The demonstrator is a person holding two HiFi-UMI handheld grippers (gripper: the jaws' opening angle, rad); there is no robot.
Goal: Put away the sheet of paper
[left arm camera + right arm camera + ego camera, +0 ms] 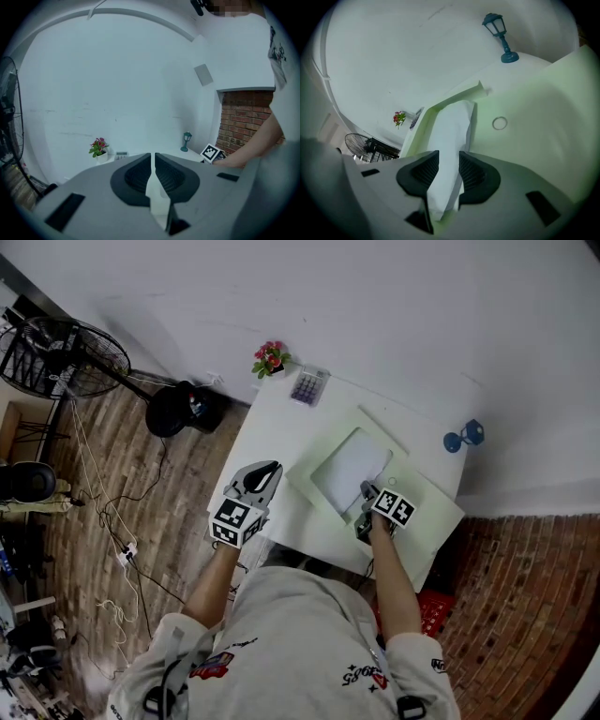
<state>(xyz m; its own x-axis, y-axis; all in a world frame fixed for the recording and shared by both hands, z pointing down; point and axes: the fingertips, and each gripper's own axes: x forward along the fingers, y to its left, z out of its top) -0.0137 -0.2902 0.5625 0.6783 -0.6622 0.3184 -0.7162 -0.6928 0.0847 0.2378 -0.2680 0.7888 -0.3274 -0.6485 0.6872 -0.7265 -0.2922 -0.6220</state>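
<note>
The sheet of paper (352, 465) is located on the pale green folder (422, 512), which is laid open on the white table (272, 413), towards the table's right side. In the right gripper view, the sheet (452, 126) is seen to run from the jaws towards the far left corner of the folder (534, 117), and a small metal ring (499, 123) is set in the folder surface just right of the sheet. The right gripper (367, 491) is positioned at the near edge of the sheet. Its jaws (449, 157) are spread apart, and the near end of the sheet lies in the gap between them without being pressed by the pads. The left gripper (265, 472) is held over the near left part of the table, just left of the folder and apart from the sheet. Its jaws (153, 157) are closed to a narrow slit, and nothing is gripped between them. At the far edge of the table, a potted flower (270, 358) and a calculator (308, 386) are placed side by side. A blue miniature lamp post (464, 437) is placed at the table's right edge.
</note>
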